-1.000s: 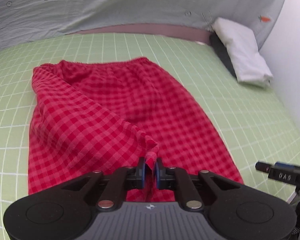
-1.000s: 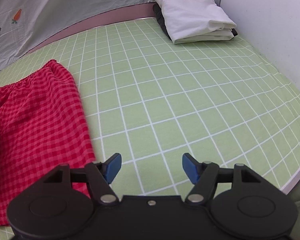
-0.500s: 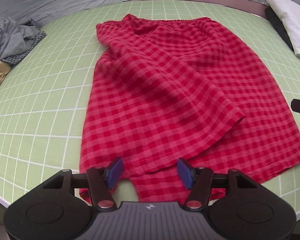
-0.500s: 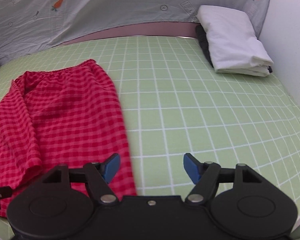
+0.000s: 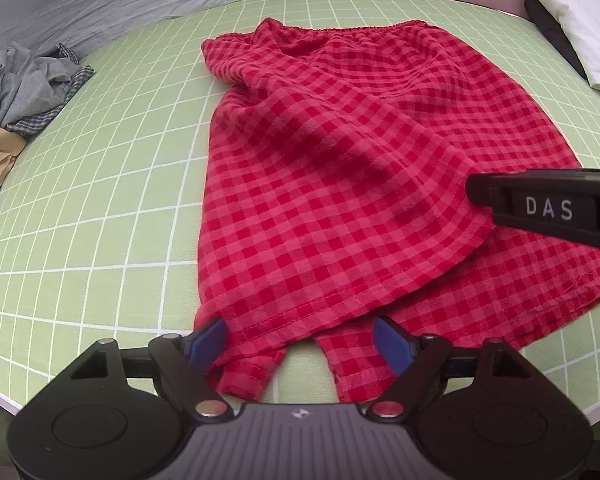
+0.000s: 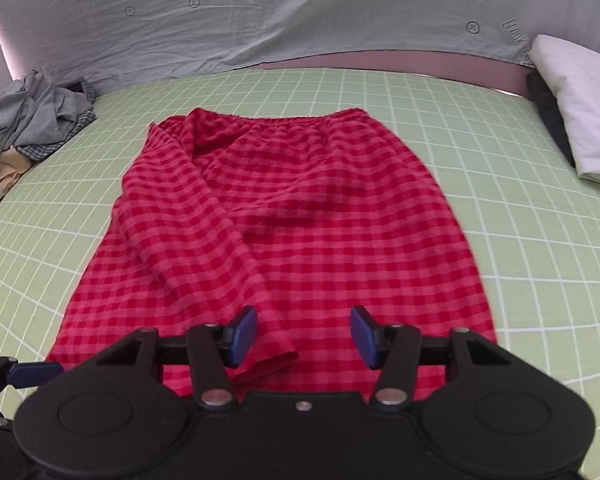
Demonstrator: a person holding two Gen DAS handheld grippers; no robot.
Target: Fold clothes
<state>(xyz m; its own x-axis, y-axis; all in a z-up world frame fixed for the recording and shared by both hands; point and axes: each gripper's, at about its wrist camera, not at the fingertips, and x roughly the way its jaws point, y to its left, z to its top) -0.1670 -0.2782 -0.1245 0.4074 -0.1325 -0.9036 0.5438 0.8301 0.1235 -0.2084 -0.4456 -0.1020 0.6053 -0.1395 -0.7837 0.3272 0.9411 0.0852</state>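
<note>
Red checked shorts lie on the green grid mat, waistband at the far side, the left leg folded over onto the right one. My left gripper hovers over the near hem; its jaws are opening, the hem lies between them and the pads do not press on it. My right gripper is over the shorts near the folded leg's corner. Its jaws are closing, with cloth under them but none pinched. A side of the right gripper shows in the left wrist view.
A heap of grey and checked clothes sits at the far left of the mat. A folded white cloth on a dark item lies at the far right. A grey carrot-print sheet hangs behind. The mat's front edge runs under both grippers.
My left gripper let go of the shorts' leg, now laid flat across the other, and opened wide. My right gripper swung left from bare mat to over the shorts and narrowed.
</note>
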